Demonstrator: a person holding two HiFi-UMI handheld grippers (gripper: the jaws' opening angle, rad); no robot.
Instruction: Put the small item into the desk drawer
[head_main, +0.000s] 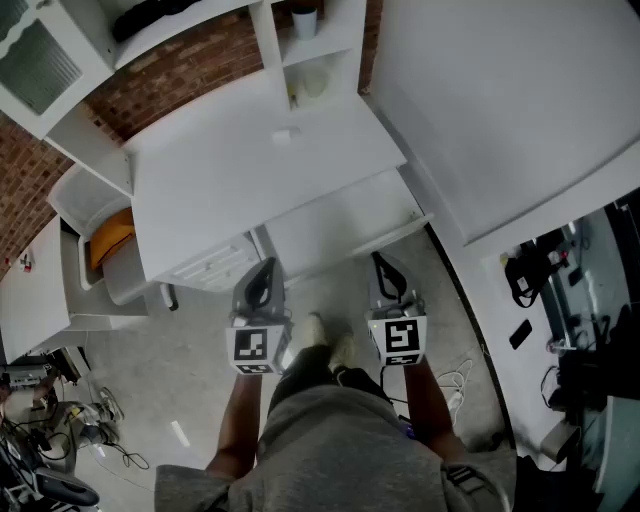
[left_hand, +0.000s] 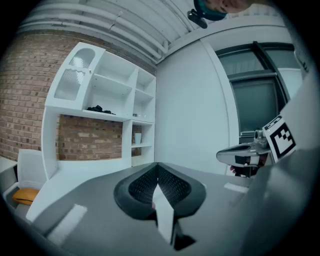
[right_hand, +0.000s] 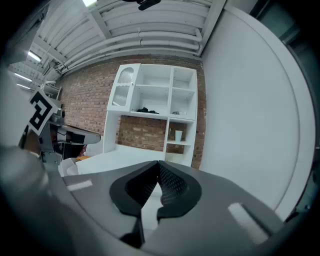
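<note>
Both tongs are closed and empty. The left gripper (left_hand: 157, 176) has its jaws together with nothing between them. The right gripper (right_hand: 159, 176) is the same, jaws meeting at the tips. The person holds them side by side, low, in front of the desk (head_main: 220, 180) and well apart from the small item (head_main: 286, 134).

Head view only: the small item lies on the desk top toward the back, near the foot of the shelf unit (head_main: 268, 35) and clear of everything else. The desk drawer (head_main: 340, 225) stands pulled out under the desk's front edge, just ahead of the right gripper. Neither gripper view shows the item or the drawer.

The gripper views give the shelf unit from the front:
- a pale cup (right_hand: 178, 135) stands in the narrow right column
- a dark heap (right_hand: 147, 110) lies on the wide shelf
- a brick wall (right_hand: 90, 100) runs behind

Item: small and whitish, barely standing out from the white top. It is too small to tell its shape.
</note>
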